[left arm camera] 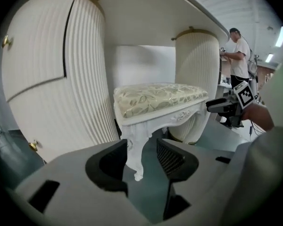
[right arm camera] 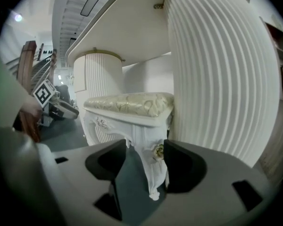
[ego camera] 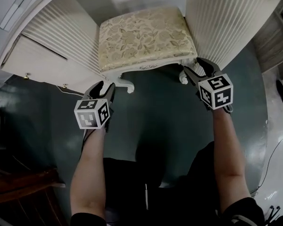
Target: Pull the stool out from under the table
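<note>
— Stool's position?
— Stool [ego camera: 144, 36] at twelve o'clock, under the bench [ego camera: 217, 18], not pulled out.
— Grippers?
— Left hand-held gripper [ego camera: 105, 86] and right hand-held gripper [ego camera: 196, 70]: jaws apart, each straddling a front leg [left arm camera: 137, 149], unclamped.

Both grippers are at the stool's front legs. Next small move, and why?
Probably close both grippers. The left gripper's jaws stand apart with the left front leg between them. The right gripper's jaws are likewise apart around the right front leg. Neither seems to press yet. The stool sits partly under the table, so a grip has to come before any pull.
</note>
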Action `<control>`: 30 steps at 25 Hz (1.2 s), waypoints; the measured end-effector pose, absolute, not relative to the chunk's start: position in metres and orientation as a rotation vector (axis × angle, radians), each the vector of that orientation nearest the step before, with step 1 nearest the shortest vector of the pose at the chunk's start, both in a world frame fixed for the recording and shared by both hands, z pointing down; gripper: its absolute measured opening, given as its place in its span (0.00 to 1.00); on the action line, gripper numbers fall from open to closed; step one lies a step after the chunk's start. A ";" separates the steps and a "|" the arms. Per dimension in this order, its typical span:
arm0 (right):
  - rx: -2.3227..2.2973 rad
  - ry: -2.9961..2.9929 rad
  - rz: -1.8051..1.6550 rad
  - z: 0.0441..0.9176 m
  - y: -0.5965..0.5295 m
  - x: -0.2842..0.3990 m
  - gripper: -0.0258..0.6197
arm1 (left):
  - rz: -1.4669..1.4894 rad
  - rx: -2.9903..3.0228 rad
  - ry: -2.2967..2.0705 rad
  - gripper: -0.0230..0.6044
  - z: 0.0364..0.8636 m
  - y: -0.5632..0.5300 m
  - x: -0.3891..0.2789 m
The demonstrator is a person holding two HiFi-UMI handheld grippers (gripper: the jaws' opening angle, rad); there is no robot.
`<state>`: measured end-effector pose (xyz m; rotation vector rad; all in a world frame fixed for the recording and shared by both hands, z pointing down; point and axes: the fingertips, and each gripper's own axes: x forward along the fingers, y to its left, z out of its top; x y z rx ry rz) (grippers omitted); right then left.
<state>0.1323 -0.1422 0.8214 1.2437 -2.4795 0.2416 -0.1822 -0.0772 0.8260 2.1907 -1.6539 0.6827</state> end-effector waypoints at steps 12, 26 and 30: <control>1.297 -2.412 0.180 0.835 -0.159 0.129 0.42 | 0.746 2.248 -1.614 0.47 0.855 -0.124 -0.189; 1.287 -2.389 0.117 0.838 -0.166 0.132 0.40 | 0.717 2.164 -1.536 0.49 0.861 -0.121 -0.176; 1.326 -2.373 0.116 0.840 -0.167 0.132 0.40 | 0.813 2.192 -1.476 0.45 0.865 -0.122 -0.178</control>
